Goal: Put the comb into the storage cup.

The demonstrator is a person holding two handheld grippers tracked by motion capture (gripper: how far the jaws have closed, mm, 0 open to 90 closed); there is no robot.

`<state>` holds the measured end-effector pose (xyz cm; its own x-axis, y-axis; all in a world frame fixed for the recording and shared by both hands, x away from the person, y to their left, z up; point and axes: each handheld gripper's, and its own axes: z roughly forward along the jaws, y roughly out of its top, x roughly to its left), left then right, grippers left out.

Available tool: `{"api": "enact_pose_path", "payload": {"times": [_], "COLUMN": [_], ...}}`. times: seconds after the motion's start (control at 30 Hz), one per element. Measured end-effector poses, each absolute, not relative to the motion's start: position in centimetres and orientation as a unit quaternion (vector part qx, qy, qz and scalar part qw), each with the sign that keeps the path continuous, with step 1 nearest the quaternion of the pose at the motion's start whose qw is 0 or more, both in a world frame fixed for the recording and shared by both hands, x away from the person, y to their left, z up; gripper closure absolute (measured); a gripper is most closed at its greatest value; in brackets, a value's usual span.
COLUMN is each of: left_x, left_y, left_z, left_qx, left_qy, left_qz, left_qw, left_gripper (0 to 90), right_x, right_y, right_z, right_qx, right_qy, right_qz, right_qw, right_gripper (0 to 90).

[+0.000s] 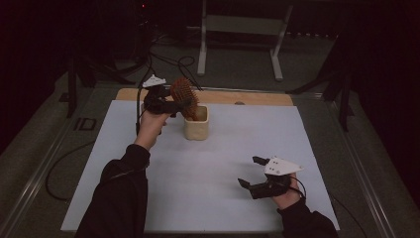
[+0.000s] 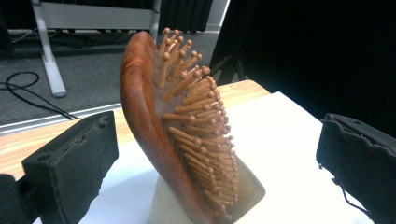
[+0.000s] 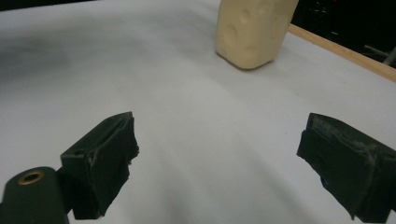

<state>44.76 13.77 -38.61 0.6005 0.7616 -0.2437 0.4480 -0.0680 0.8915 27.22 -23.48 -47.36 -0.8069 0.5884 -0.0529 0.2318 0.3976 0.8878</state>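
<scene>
A wooden hairbrush [image 1: 184, 94] with peg bristles stands tilted, head up, in a cream cup [image 1: 196, 126] at the back of the white table. My left gripper [image 1: 171, 106] is just left of the brush head. In the left gripper view the brush [image 2: 149, 116] rises from the cup [image 2: 247, 196] between my left gripper's [image 2: 215, 158] wide-open jaws, and neither pad touches it. My right gripper [image 1: 247, 171] rests low at the front right, open and empty. In the right gripper view that gripper [image 3: 224, 158] faces the cup [image 3: 252, 28] across bare table.
A white sheet [image 1: 223, 198] covers the table, with a strip of bare wood [image 1: 223, 96] along the far edge. Beyond the table a white metal stand [image 1: 237, 29] sits on the dark floor, with cables [image 1: 168, 62] lying near it.
</scene>
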Motion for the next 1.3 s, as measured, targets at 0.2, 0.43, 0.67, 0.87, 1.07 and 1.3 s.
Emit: {"api": "enact_pose_path", "payload": {"times": [0.2,0.43,0.67,0.87,1.07,1.3], "left_x": [43.8,42.8,41.1,39.7,38.2,36.2], "left_y": [14.3,14.8,15.8,16.8,17.8,19.1], "left_z": [-38.3,-37.9,-37.1,-37.5,-38.7,-40.1], "left_qx": [0.724,0.743,0.753,0.761,0.767,0.771], "left_qy": [0.409,0.37,0.346,0.333,0.329,0.326], "left_qz": [0.157,0.162,0.165,0.16,0.153,0.145], "left_qw": [0.533,0.533,0.534,0.532,0.529,0.527], "left_gripper": [0.0,0.0,0.0,0.0,0.0,0.0], "right_x": [27.3,27.0,26.9,26.6,26.6,26.5], "right_y": [-23.4,-23.6,-23.6,-23.6,-24.0,-24.2], "right_z": [-48.0,-48.0,-48.1,-48.1,-48.1,-48.2], "right_qx": [0.264,0.288,0.285,0.276,0.28,0.278], "right_qy": [0.817,0.804,0.807,0.81,0.805,0.804], "right_qz": [0.48,0.478,0.477,0.478,0.483,0.484], "right_qw": [0.181,0.205,0.199,0.199,0.2,0.203], "right_gripper": [9.9,9.4,9.3,9.4,9.4,9.4]}}
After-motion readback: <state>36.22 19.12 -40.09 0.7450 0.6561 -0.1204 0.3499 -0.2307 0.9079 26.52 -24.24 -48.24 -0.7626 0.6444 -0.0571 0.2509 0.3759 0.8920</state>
